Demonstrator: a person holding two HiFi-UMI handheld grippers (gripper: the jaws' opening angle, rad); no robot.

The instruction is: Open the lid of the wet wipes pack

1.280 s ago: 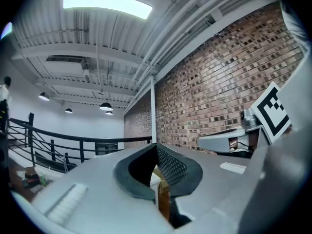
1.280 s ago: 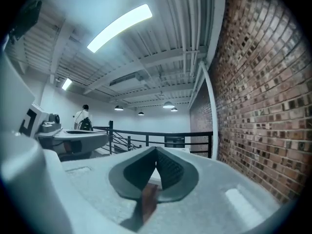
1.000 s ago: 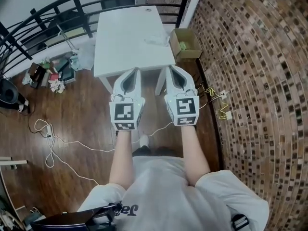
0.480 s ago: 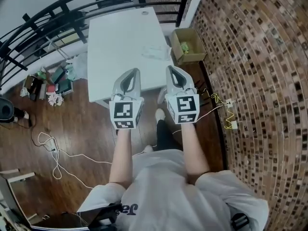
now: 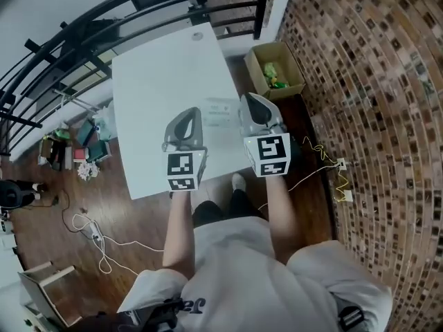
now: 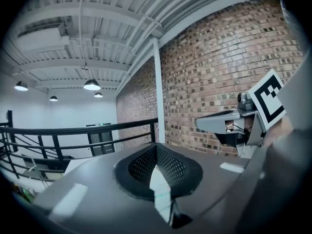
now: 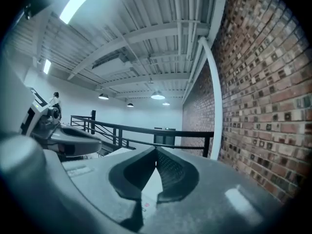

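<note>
The wet wipes pack (image 5: 220, 113) is a pale flat packet lying on the white table (image 5: 152, 88), near its right edge. In the head view my left gripper (image 5: 196, 111) hangs over the table just left of the pack, and my right gripper (image 5: 248, 97) just right of it. Neither touches the pack. Both are held nearly level and point away from me. In the left gripper view the left gripper (image 6: 156, 147) has its tips together with nothing between them. The right gripper (image 7: 156, 149) looks the same in its own view. The pack's lid detail is too small to tell.
An open cardboard box (image 5: 277, 71) with green items stands on the floor right of the table. A black railing (image 5: 104, 19) runs behind the table and a brick wall (image 5: 374, 116) stands at the right. Cables (image 5: 97, 234) and clutter (image 5: 76, 151) lie on the wooden floor at the left.
The person has walked up to the table. Both grippers, earlier over the floor short of its near edge, now hang over the tabletop on either side of the pack.
</note>
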